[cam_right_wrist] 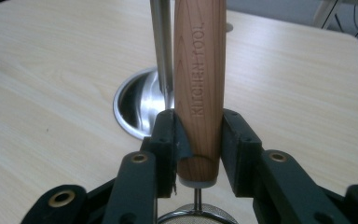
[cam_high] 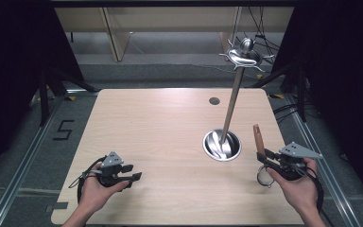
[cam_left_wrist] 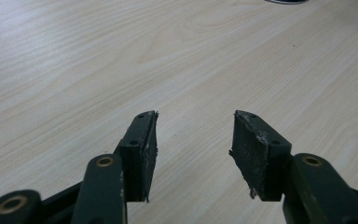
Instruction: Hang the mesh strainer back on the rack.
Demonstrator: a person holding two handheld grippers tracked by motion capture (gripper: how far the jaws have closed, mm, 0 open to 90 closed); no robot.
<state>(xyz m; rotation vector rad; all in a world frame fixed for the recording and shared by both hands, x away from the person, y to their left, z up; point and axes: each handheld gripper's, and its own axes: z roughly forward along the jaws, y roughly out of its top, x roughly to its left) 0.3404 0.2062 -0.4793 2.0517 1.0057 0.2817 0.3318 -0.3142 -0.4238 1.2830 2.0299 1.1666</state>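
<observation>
At the right edge of the wooden table [cam_high: 160, 123]: right gripper [cam_high: 263, 160] in the person's right hand [cam_high: 298, 187], jaws clamped on the wooden handle [cam_right_wrist: 199, 93] of a small strainer [cam_high: 263, 176]. Handle upright between the pads, stamped KITCHEN TOOL along its length, top end poking up past the jaws in the high view. Metal ferrule and wire stem just below the grip, round mesh rim [cam_right_wrist: 196, 215] hanging beneath, close above the tabletop. Just beyond the handle, toward the table's middle: steel stand [cam_high: 231, 101] with a round dished base [cam_high: 222, 145], a slim pole rising from it with a slight lean, a hooked crown [cam_high: 245, 56] at the top. Handle and pole close side by side in the right gripper view, apart, not touching.

Near the left front corner: left gripper [cam_high: 133, 174] in the left hand [cam_high: 97, 188], held low over bare wood, pointing toward the table's centre. Jaws parted to a moderate gap, nothing between the worn pads [cam_left_wrist: 254, 151], only tabletop grain ahead. Both grippers well apart, stand base between them but nearer the right one. Small dark grommet hole [cam_high: 214, 100] at the far side of the table, behind the stand.
</observation>
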